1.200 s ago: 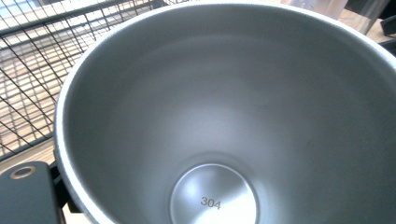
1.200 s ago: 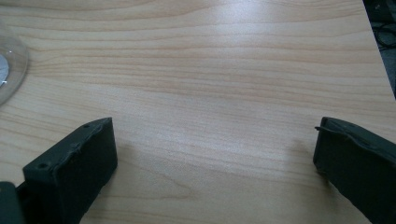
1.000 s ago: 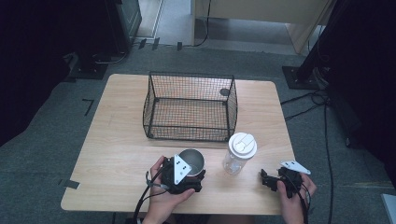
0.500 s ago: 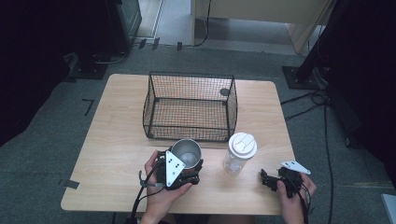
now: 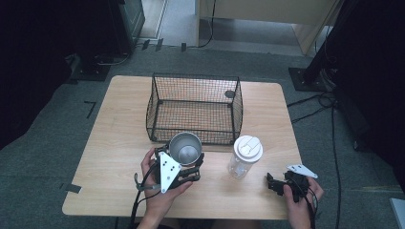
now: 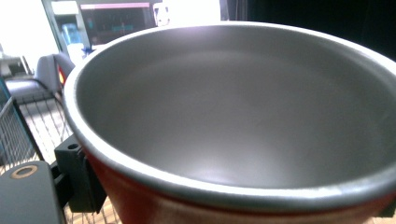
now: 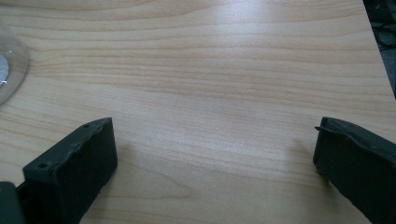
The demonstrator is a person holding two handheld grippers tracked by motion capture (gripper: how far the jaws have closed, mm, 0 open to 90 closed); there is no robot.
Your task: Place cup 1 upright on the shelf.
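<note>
Gripping metal cup [image 5: 185,149] in left gripper [image 5: 184,164], apparently lifted, beside basket [image 5: 195,108]

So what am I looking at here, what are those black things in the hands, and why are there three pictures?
A person sits at a wooden table, holding a hand-held grasping tool in each hand. One picture comes from a camera above the table; the other two come from cameras riding on each tool. The left tool grips a metal cup with a red outside, seen close up in the left gripper view. The right tool rests open on the table, holding nothing; its two black jaws stand wide apart over bare wood. Also on the table are a black wire basket and a clear bottle with a white lid.
</note>
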